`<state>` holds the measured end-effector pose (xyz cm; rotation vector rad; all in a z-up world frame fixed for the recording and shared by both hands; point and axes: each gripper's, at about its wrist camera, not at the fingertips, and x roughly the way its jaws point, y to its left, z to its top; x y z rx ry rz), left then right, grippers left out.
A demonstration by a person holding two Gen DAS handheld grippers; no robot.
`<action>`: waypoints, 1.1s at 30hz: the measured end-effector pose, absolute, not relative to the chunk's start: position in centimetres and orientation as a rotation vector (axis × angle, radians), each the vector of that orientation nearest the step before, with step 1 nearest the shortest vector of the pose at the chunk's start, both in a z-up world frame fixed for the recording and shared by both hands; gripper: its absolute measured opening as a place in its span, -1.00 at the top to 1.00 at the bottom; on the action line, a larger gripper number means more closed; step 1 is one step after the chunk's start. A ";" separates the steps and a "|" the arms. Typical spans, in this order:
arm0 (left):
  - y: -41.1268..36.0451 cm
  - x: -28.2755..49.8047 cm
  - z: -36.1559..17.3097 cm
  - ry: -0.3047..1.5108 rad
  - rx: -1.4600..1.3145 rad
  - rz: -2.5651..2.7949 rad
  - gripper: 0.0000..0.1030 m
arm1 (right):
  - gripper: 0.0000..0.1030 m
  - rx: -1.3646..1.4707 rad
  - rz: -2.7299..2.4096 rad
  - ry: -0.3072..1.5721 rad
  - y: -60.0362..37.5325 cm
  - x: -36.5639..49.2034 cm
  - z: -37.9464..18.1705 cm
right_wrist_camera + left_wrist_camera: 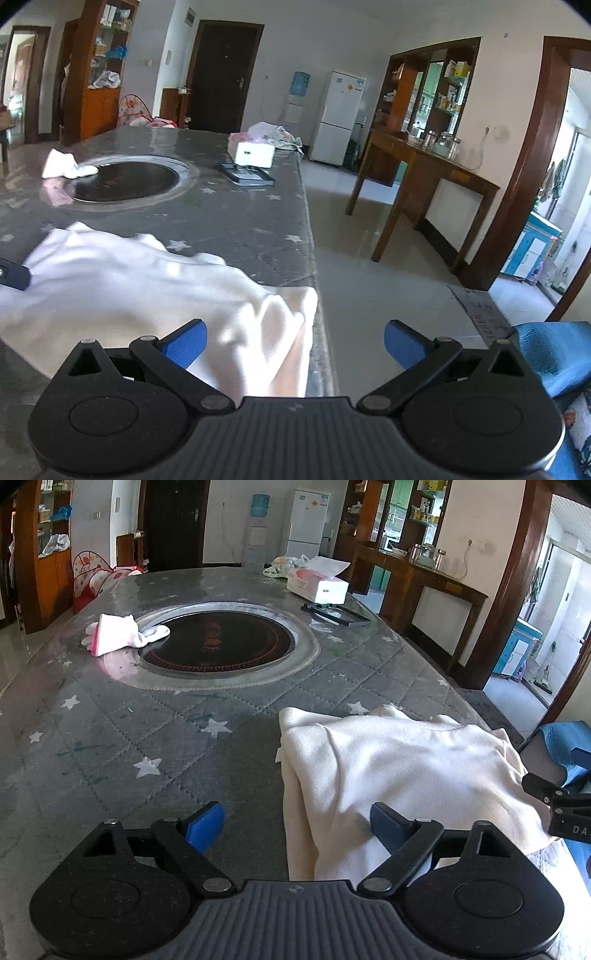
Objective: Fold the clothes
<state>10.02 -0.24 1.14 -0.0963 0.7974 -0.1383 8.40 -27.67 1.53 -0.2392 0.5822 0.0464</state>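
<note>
With both your left gripper (297,825) and right gripper (295,343) spread apart and holding nothing, the folded cream fabric garment (399,771) overhanging the right edge of the grey star-patterned quilted table (258,229) could slide off.

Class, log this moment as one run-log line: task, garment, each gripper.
task: fold clothes | cream garment: partly folded, table's near right corner | left gripper: open, over its left edge | right gripper: open, at overhanging corner
</note>
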 end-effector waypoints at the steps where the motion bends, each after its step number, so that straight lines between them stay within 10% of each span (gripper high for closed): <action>1: -0.3 9.8 1.2 0.797 -0.092 -0.139 -0.76 | -1.00 -0.232 0.054 0.582 -27.5 8.1 1.7; 33: 2.2 2.4 0.7 0.832 -0.015 -0.117 -1.00 | -1.00 -0.119 0.177 0.645 -21.8 0.8 1.1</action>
